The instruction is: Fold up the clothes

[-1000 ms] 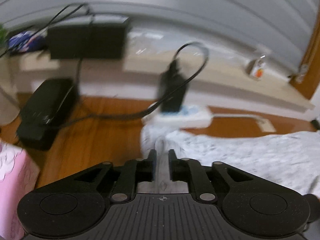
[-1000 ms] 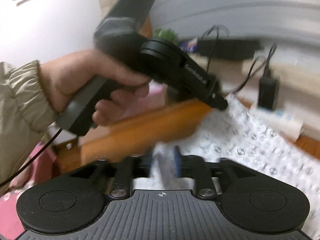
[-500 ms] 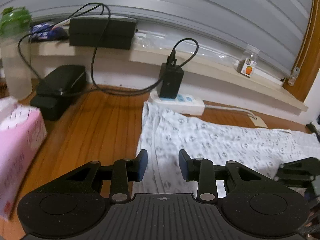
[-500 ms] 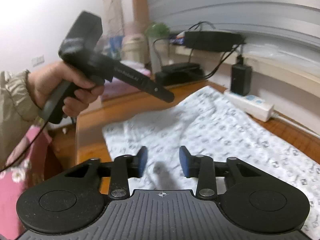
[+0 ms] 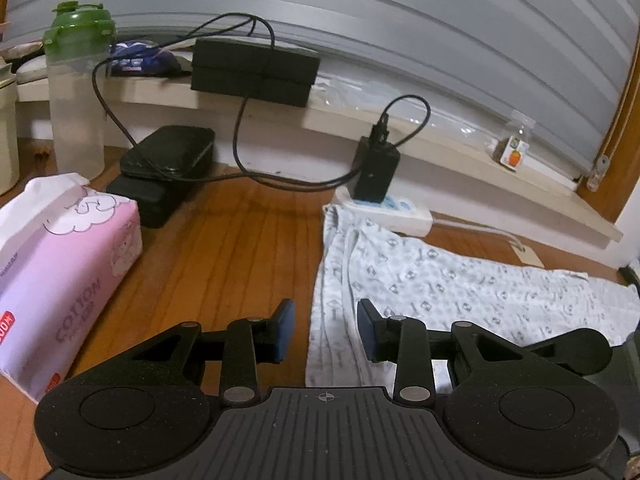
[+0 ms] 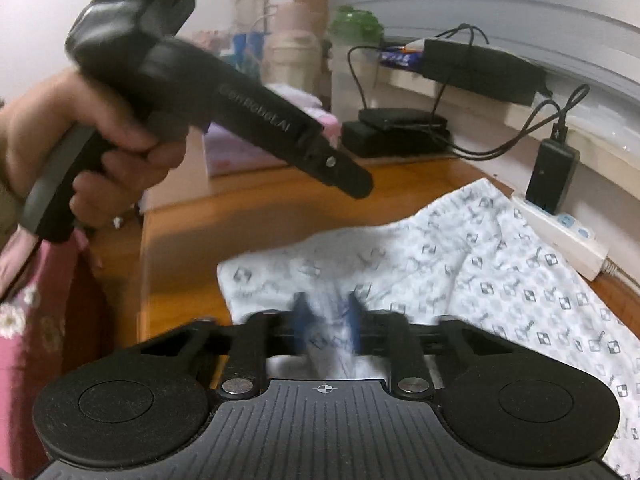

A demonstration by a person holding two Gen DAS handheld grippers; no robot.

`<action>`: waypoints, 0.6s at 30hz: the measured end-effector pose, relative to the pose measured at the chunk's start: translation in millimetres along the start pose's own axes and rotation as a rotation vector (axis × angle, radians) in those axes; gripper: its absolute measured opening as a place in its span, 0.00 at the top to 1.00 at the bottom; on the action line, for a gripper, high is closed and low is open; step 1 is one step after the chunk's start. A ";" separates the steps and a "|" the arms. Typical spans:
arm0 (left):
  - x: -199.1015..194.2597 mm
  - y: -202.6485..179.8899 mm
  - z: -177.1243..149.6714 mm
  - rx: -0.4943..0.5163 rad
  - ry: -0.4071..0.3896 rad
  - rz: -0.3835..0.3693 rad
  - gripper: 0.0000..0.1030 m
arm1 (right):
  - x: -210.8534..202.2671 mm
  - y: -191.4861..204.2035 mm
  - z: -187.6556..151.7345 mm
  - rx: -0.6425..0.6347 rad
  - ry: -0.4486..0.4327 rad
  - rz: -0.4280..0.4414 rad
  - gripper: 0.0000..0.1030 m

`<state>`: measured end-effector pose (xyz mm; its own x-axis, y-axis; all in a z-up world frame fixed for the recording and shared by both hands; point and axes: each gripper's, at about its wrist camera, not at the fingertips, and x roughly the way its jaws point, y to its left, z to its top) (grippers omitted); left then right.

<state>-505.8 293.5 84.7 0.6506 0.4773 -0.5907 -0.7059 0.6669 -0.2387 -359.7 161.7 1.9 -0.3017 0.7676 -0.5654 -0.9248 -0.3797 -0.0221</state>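
A white garment (image 5: 440, 284) with a small grey print lies spread flat on the wooden table (image 5: 224, 260). My left gripper (image 5: 325, 330) hovers open over the garment's left edge, with nothing between its blue pads. In the right wrist view a hand (image 6: 100, 132) holds that left gripper (image 6: 352, 184) above the table, left of the garment (image 6: 500, 272). My right gripper (image 6: 327, 326) sits low at the garment's near edge. Its fingers are blurred and drawn close, with a raised fold of the cloth between them.
A pink tissue pack (image 5: 60, 280) stands at the left. Behind it are a green-lidded bottle (image 5: 78, 100) and a black case (image 5: 168, 160). A power strip (image 5: 392, 212) with a black adapter (image 5: 374, 172) and cables lies at the garment's far corner. The table edge (image 6: 144, 260) runs along the left.
A second ago both grippers held the cloth; half a second ago both were open above the laid-out garment. The right fingers have since closed in on a fold, and the left stays open.
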 end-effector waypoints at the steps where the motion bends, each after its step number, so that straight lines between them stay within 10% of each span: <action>1: -0.5 0.4 0.9 0.000 -0.004 0.000 0.64 | -0.5 0.6 -0.4 0.003 -0.005 0.009 0.91; 7: -5.1 -9.0 10.6 0.005 -0.056 -0.005 0.64 | -3.6 4.4 -2.8 0.021 -0.033 0.063 0.89; 18: 51.5 -46.2 24.1 0.078 -0.063 -0.033 0.48 | -81.0 -25.5 -34.5 0.054 -0.102 0.058 0.46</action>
<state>-432.9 301.1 83.8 0.6916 0.4876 -0.5329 -0.6612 0.7244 -0.1952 -303.7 91.4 19.8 -0.3748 0.7947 -0.4774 -0.9154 -0.3989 0.0546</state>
